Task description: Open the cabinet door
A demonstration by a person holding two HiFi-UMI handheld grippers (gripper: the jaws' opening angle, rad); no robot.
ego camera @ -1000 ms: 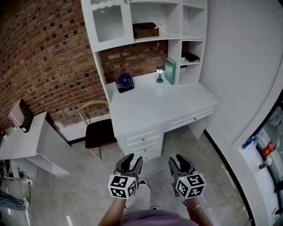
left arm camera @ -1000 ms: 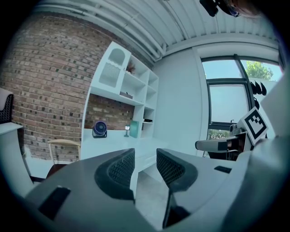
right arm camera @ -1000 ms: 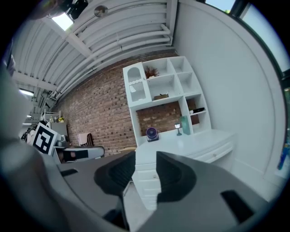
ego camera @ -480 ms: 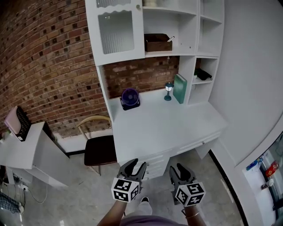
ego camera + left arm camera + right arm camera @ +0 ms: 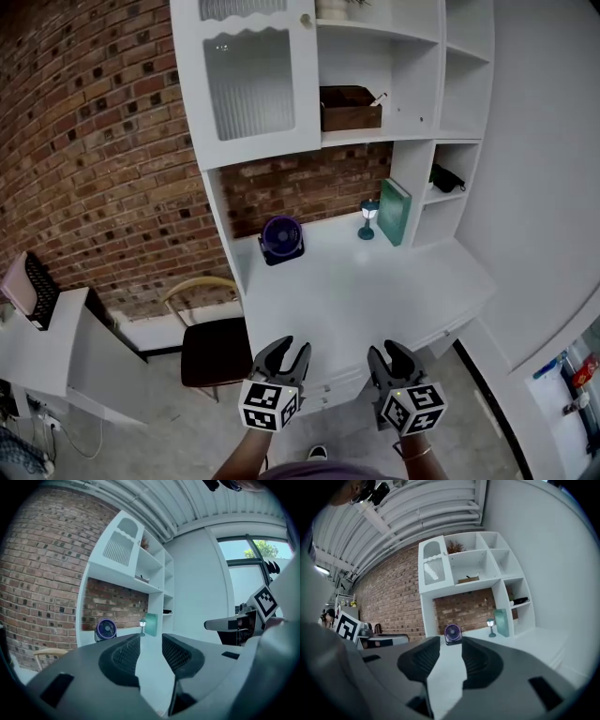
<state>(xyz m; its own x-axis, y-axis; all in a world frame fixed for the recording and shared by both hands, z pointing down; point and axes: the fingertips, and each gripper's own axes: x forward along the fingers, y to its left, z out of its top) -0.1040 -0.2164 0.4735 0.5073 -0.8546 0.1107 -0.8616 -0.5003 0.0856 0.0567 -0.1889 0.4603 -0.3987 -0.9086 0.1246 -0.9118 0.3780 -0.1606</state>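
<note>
Left gripper (image 5: 287,349) and right gripper (image 5: 389,351) hang low, jaws apart and empty. The cabinet door (image 5: 251,84) sits shut, far up left, so they're probably just approaching.

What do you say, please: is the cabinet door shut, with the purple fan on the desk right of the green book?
Not quite: the purple fan stands on the desk to the left of the green book, as the head view shows. The cabinet door is indeed shut.

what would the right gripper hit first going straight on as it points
Likely the fan at the back of the desk: it shows between the open jaws of the right gripper. It could skim the desk top first; depth unclear.
</note>
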